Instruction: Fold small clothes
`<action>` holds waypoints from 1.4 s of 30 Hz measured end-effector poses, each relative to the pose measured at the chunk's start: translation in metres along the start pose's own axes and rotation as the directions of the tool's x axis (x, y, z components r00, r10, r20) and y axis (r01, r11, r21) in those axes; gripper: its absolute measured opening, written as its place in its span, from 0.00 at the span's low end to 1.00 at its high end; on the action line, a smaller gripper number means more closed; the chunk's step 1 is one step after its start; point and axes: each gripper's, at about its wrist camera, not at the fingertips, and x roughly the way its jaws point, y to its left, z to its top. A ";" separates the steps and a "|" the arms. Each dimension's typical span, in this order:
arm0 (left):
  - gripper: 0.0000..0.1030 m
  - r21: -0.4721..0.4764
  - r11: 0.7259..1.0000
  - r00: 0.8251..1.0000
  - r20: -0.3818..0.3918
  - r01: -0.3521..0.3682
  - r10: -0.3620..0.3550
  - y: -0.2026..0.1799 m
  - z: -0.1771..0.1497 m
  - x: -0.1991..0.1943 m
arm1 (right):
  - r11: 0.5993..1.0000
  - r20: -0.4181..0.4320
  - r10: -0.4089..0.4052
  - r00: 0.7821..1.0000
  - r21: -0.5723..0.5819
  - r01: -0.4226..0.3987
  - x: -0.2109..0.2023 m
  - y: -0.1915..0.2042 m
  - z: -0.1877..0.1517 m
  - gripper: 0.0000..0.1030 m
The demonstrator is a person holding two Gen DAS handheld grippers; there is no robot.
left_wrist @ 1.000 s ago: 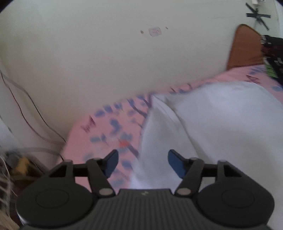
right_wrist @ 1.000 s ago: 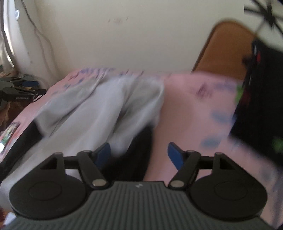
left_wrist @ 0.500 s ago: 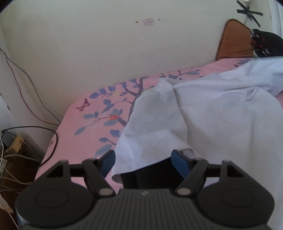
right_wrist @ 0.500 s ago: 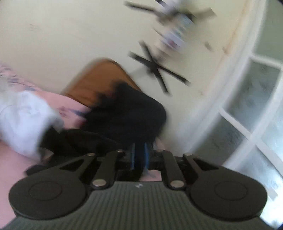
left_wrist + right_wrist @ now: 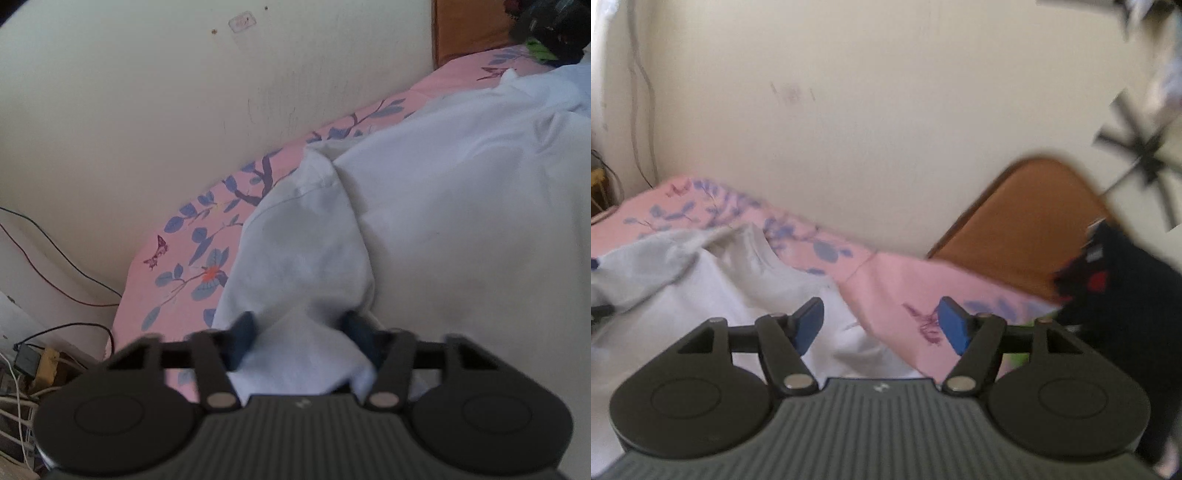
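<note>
Pink floral bedsheet [image 5: 192,254], cream wall [image 5: 147,92], brown headboard [image 5: 1027,218], floor cables [image 5: 33,354]

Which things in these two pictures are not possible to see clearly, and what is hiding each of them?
- Left wrist view: the left gripper fingertips are blurred and the white garment covers the gap, so the grip is unclear.
- Left wrist view: the garment's right part is cut off by the frame edge.
- Right wrist view: the dark clothing is blurred and partly behind the open right gripper.
- Right wrist view: the black wall marks are smeared.

A rumpled white garment [image 5: 443,221] lies spread on the bed, one fold bunched up.
</note>
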 end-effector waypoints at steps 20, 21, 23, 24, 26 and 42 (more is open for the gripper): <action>0.60 -0.461 0.878 0.986 -0.156 -0.127 0.061 0.180 0.024 0.097 | 0.994 -0.012 0.000 1.000 0.112 0.001 0.080 0.002 0.027 0.69; 0.62 -0.432 0.893 0.989 -0.126 -0.130 0.083 0.173 0.031 0.094 | 0.990 0.002 0.023 1.000 0.139 -0.023 0.078 0.000 0.030 0.79; 0.62 -0.379 0.918 0.993 -0.060 -0.118 0.103 0.158 0.051 0.083 | 0.981 0.001 0.053 0.999 0.185 -0.052 0.088 0.000 0.041 0.80; 0.68 -0.365 0.927 0.996 -0.019 -0.084 0.083 0.153 0.063 0.077 | 0.979 -0.020 0.073 0.997 0.193 -0.068 0.096 0.002 0.046 0.80; 0.86 -0.335 0.942 0.998 0.054 0.001 0.019 0.142 0.084 0.072 | 0.975 -0.068 0.099 0.993 0.207 -0.083 0.114 0.006 0.051 0.81; 0.03 -0.206 0.972 0.992 0.033 -0.111 0.121 0.085 0.126 0.121 | 0.994 -0.023 0.044 0.999 -0.097 -0.046 0.114 0.068 0.025 0.06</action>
